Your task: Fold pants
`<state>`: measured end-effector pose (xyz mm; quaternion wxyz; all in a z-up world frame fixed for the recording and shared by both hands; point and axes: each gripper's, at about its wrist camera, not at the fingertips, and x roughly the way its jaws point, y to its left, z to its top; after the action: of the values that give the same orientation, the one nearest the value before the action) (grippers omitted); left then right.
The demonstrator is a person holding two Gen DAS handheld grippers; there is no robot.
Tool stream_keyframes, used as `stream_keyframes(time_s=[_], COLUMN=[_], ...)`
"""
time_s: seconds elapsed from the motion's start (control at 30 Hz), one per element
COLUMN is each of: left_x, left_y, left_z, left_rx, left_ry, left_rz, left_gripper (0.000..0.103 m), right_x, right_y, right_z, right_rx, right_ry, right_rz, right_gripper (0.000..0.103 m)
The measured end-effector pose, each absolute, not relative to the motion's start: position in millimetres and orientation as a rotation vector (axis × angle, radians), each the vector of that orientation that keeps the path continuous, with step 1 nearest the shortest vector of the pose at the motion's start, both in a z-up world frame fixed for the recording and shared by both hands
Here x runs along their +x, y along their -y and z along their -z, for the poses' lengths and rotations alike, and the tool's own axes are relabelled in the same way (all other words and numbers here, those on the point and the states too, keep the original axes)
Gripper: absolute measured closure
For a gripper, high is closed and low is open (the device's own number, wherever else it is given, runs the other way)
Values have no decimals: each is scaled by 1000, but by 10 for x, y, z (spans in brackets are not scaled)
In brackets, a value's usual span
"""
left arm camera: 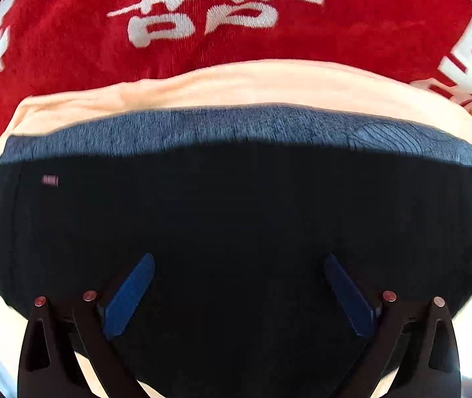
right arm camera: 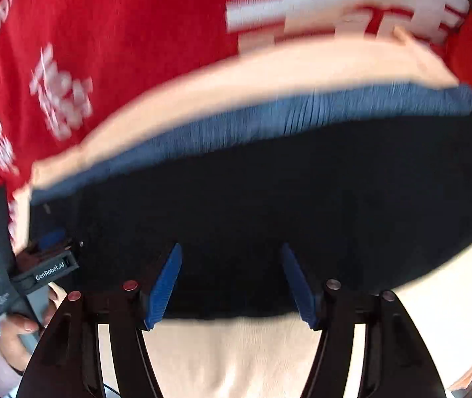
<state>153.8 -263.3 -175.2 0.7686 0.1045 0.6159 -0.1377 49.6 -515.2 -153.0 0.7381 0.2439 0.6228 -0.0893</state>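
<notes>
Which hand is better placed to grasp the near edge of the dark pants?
Right, probably. The right gripper is open with its fingers straddling the near edge of the dark pants. The left gripper, also open, sits over mid-fabric with no edge between its fingers.

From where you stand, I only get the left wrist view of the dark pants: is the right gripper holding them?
Observer: No. The right gripper stands open above the dark pants, nothing between its fingers.
Operator: What lies nearest its fingers?
Observer: The pants' near edge, with the peach cloth bare just below it.
Operator: Can you see my left gripper from there?
Observer: Yes, the left gripper shows at the pants' left end, a hand wrapped round its handle; its jaws are hidden there.
</notes>
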Motion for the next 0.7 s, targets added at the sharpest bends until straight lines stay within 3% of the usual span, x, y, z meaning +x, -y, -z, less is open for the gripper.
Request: stream_keyframes(time_s=[0.13,0.37,0.43,0.47,0.5,0.7], left_x=[1380,1186,1127,1094,1071,982], left_y=[2581,2724,2740,2742,2731,2809], left_z=[1697,1552,1557,1569,1574,1620], left_rx=[249,311,309,305,300,358], left_ry=[-1346,-1359,-1350,-1342,-1330,-1308], left_rz=[308,315,300,299,306,311], left_gripper=[0,0,0,0,0,0], right_x=[286,-104,-148,-144,-139,-333], right_y=[5072,5270,5318,5360,5416,5503], right_z=[1456,1469,1588,1630,1677,1715], right_rx=[475,828,906,951,1002,966], right_ry=[-1325,-1306,-1291,-1276,-1258,-1306], right_rz=[183,180,201,209,224,317], right_gripper=[37,38,50,73,86,87])
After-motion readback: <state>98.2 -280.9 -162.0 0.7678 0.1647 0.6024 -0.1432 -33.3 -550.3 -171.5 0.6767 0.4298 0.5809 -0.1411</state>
